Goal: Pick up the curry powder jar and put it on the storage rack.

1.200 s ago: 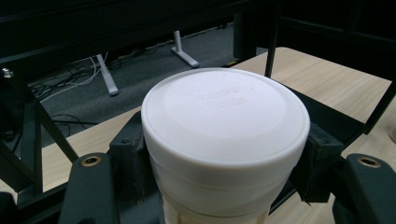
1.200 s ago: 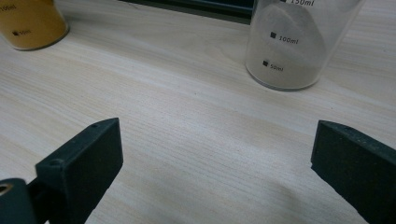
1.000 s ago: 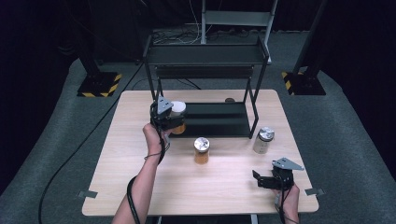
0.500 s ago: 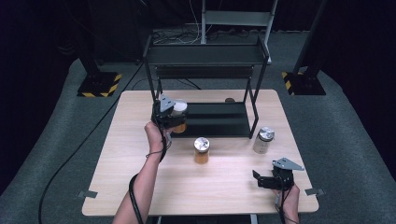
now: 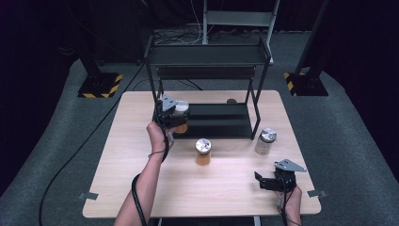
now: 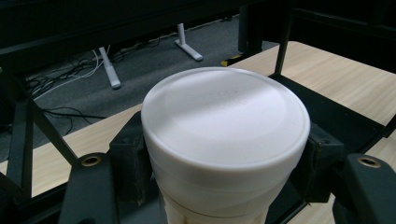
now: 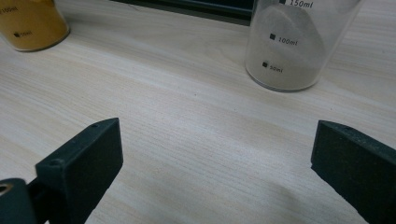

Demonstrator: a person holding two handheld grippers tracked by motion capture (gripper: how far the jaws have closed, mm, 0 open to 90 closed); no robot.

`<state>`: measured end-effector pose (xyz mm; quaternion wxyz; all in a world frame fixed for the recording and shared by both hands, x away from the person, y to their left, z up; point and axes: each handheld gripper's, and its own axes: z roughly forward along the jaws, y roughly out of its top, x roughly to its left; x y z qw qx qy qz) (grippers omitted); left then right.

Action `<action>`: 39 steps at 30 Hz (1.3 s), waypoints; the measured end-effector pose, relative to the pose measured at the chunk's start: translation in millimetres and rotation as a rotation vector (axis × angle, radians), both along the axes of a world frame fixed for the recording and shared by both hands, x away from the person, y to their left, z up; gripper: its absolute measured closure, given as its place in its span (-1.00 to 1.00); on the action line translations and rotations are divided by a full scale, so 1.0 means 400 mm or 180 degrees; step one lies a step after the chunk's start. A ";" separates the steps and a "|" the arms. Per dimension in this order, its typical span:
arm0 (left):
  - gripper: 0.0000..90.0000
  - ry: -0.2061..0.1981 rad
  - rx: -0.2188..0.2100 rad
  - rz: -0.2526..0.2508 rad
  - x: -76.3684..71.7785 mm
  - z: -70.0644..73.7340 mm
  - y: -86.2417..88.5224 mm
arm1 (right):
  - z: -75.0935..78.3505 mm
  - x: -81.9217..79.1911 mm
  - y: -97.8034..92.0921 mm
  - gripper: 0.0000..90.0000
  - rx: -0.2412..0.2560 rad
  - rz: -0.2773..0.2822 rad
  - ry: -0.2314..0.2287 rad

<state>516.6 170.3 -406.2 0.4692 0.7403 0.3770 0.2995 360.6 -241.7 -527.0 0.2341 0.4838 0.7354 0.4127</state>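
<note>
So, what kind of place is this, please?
Most likely a lab or recording studio set up for manipulation trials, not a home. A plain wooden table stands on grey carpet with a black metal rack, cables run over the floor, and dark curtains and stands with hazard-striped bases surround it.

The person's left forearm reaches forward from the bottom edge, its hand raising the left gripper (image 5: 173, 112) with both fingers (image 6: 133, 161) pressed inward on what they hold, while the right gripper (image 5: 269, 181) sits low at the near right, its fingers (image 7: 81, 163) spread wide.
</note>
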 end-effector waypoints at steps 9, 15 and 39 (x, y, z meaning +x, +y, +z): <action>-0.25 -0.0009 0.0056 0.0032 0.010 -0.005 -0.011 | 0.000 0.000 0.000 -0.97 0.0000 -0.0001 0.0008; -0.25 -0.0014 0.0055 0.0057 0.016 -0.009 -0.018 | 0.000 0.000 0.000 -0.97 -0.0002 0.0000 0.0005; -0.25 0.0073 -0.0079 0.0171 0.031 -0.051 -0.032 | 0.000 -0.001 -0.001 -0.97 0.0016 -0.0006 -0.0015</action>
